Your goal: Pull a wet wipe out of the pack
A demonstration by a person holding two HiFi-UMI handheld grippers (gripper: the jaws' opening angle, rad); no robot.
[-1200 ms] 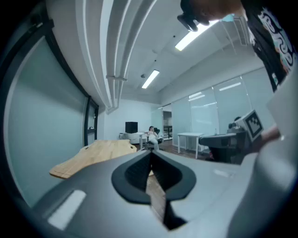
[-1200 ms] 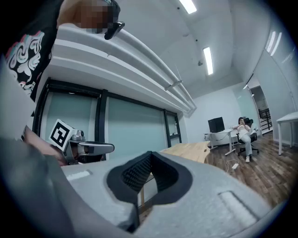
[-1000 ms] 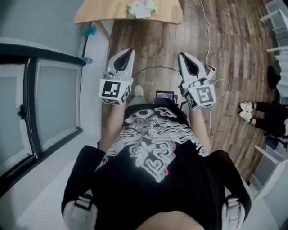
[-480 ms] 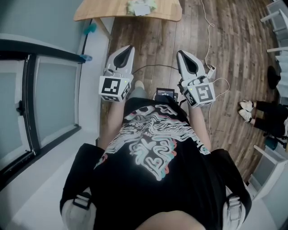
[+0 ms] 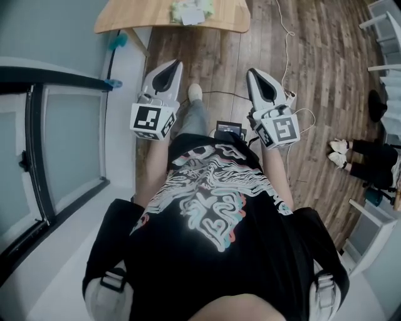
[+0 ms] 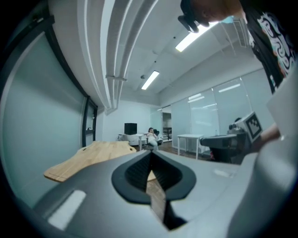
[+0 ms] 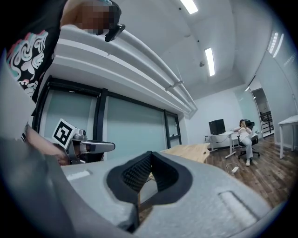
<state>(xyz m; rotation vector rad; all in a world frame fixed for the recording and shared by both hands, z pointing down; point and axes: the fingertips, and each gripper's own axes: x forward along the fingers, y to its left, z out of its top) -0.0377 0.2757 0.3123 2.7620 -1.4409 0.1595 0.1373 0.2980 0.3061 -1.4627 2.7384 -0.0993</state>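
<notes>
Wood-plank floor point(image 5: 326, 81) fills the upper part of the head view, with a black-framed glass partition point(image 5: 69, 144) down the left side. At the top edge, left of centre, a light wood worktop point(image 5: 138, 15) carries the wet-wipe pack point(image 5: 191, 12). The pack is pale green with a white patch, and its print is too small to read. Lower in the frame, well apart from the pack, the left gripper point(image 5: 177, 63) and the right gripper point(image 5: 252, 73) point up the frame side by side. Each bears a marker cube point(image 5: 150, 121) with black-and-white square patterns and no letters. Between them a small dark device point(image 5: 229, 130) sits just above the person's black T-shirt point(image 5: 213, 207), which is printed with white swirling lines but no legible words. A white cable point(image 5: 288, 37) trails over the floor at upper right.

Only the head view shows the pack. The left gripper view adds that gripper's fingers point(image 6: 137, 169), pressed together with nothing between them. The worktop lies edge-on at lower left, and far back a seated person point(image 6: 151, 135) is beside a dark monitor point(image 6: 130, 128). The right gripper's cube shows at the right edge. In the right gripper view that gripper's fingers point(image 7: 135, 173) are likewise closed on nothing. The left gripper's cube is at left, and ceiling strip lights point(image 7: 209, 60) are at upper right.
</notes>
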